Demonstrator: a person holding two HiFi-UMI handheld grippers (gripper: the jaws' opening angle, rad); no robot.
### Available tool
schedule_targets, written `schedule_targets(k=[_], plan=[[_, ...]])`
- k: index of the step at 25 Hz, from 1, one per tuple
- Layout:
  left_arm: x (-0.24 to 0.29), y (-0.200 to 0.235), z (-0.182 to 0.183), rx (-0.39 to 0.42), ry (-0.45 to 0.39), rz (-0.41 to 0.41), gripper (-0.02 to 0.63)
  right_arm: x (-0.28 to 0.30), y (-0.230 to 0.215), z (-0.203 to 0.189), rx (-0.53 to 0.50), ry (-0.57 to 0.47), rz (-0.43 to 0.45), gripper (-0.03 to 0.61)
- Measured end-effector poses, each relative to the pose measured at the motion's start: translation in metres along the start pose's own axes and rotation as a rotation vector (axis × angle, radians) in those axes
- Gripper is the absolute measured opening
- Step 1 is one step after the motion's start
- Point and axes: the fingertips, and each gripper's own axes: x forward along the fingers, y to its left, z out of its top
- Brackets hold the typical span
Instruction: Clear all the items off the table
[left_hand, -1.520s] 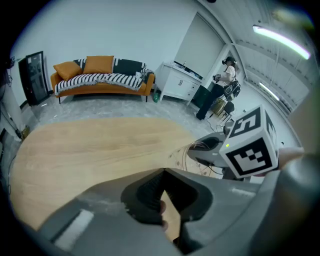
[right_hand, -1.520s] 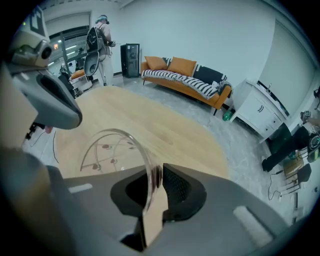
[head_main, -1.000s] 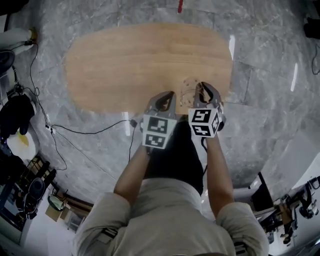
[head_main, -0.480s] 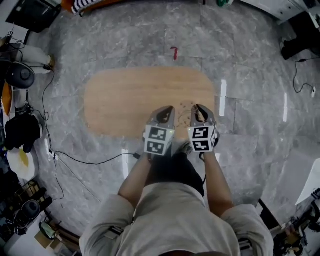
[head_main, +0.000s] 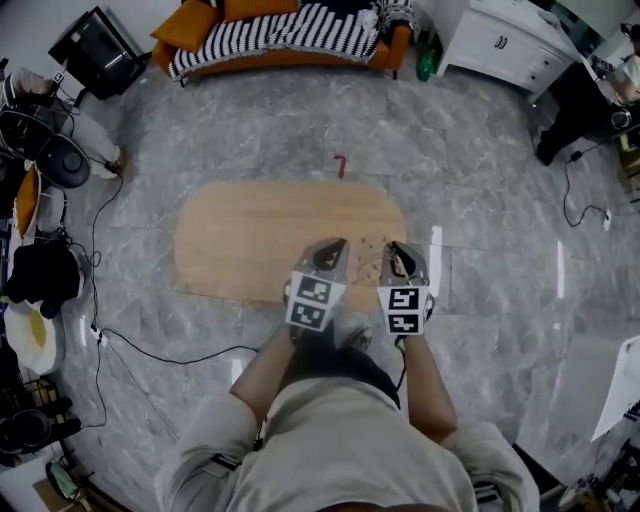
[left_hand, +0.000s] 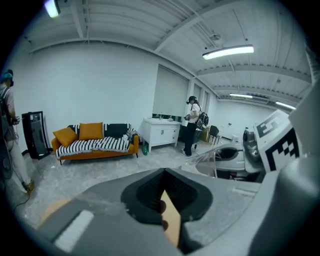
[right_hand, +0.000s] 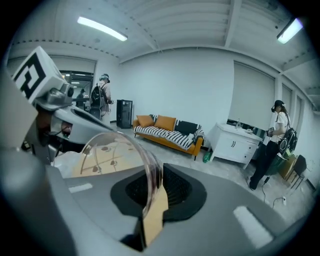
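Had right gripper (right_hand: 152, 192) clenched on the wall of a clear patterned cup (right_hand: 112, 150), held in the air above the wooden table (head_main: 250, 235), over its near right edge in head view. Had left gripper (left_hand: 163, 172) pinched closed on nothing, just beside the cup. Saw striped sofa (head_main: 290, 35) beyond the table.

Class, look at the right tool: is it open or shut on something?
The right tool is shut on the clear leaf-patterned dish: its rim sits pinched between the jaws.
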Motion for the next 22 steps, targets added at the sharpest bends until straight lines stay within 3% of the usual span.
schedule_targets(k=[5, 14, 18, 22], plan=[[-0.034, -0.039, 0.012, 0.033, -0.050, 0.040, 0.020, -0.058, -0.007, 0.008, 0.031, -0.096, 0.014, 0.036], [-0.102, -0.064, 0.032, 0.066, -0.142, 0.117, 0.020, -0.128, 0.023, 0.019, 0.043, -0.223, 0.058, 0.041], [-0.130, -0.061, 0.036, 0.096, -0.173, 0.127, 0.020, -0.148, 0.030, 0.035, 0.063, -0.300, 0.049, 0.040], [-0.163, -0.047, 0.032, 0.108, -0.200, 0.163, 0.020, -0.167, 0.040, 0.051, 0.019, -0.358, 0.015, 0.040]])
